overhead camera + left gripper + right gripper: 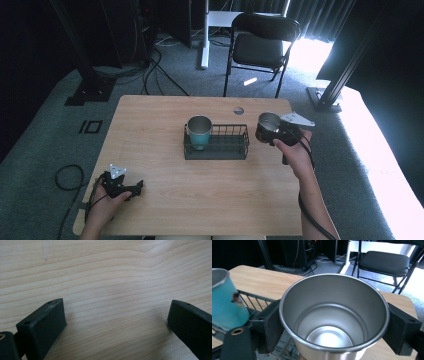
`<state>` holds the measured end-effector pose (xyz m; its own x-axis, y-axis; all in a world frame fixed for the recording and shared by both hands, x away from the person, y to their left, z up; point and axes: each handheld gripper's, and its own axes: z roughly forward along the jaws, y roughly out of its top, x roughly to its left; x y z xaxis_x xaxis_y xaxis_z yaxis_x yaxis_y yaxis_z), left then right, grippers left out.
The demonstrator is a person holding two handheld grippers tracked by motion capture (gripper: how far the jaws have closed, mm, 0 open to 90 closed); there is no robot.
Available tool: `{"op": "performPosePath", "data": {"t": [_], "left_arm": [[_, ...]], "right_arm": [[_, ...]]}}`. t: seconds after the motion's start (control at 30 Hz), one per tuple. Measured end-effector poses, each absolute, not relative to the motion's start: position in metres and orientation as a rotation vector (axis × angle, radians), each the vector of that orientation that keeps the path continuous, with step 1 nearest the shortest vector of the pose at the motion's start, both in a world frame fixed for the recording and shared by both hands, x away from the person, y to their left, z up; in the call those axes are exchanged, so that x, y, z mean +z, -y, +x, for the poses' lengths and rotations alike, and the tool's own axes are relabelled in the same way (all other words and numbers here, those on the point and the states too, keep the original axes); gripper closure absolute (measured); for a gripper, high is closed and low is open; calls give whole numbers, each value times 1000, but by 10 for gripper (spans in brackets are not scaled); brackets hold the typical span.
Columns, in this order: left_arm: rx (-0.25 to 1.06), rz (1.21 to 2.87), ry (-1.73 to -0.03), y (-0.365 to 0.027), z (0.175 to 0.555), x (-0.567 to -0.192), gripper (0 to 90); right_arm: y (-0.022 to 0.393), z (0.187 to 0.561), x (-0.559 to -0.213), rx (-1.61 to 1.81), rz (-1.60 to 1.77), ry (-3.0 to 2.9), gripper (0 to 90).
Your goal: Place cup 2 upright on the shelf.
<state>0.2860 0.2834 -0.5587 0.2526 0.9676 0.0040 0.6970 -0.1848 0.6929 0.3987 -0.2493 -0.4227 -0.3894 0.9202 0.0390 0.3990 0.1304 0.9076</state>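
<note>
My right gripper (272, 131) is shut on a steel cup (267, 126) and holds it above the table just right of a dark wire basket (225, 145). In the right gripper view the steel cup (334, 315) sits upright and empty between the two black jaws. A teal cup (199, 132) with a steel rim stands upright in the left end of the basket; the teal cup (225, 302) also shows at the left of the right gripper view. My left gripper (136, 188) rests near the table's front left, open, with only bare wood between its fingers (42, 327).
The wooden table (155, 125) has a round cable hole (238, 110) near its far edge. A black folding chair (260, 47) stands beyond the table. Cables lie on the carpet at the back and at the left.
</note>
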Motion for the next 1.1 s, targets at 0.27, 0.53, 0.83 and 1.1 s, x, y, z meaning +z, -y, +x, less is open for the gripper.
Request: {"op": "performPosePath", "data": {"t": [0.27,0.53,0.83,1.1], "left_arm": [[612,1955,-1509,-283,286,-559,26],[612,1955,-1509,-283,286,-559,27],[612,1955,-1508,-283,286,-559,27],[612,1954,-1509,-283,286,-559,27]], "right_arm": [[232,400,-410,1248,1221,-1902,149],[216,402,-404,1259,1194,-1932,149],[196,406,-401,1281,1169,-1956,150],[175,410,-406,1300,1145,-1994,150]]}}
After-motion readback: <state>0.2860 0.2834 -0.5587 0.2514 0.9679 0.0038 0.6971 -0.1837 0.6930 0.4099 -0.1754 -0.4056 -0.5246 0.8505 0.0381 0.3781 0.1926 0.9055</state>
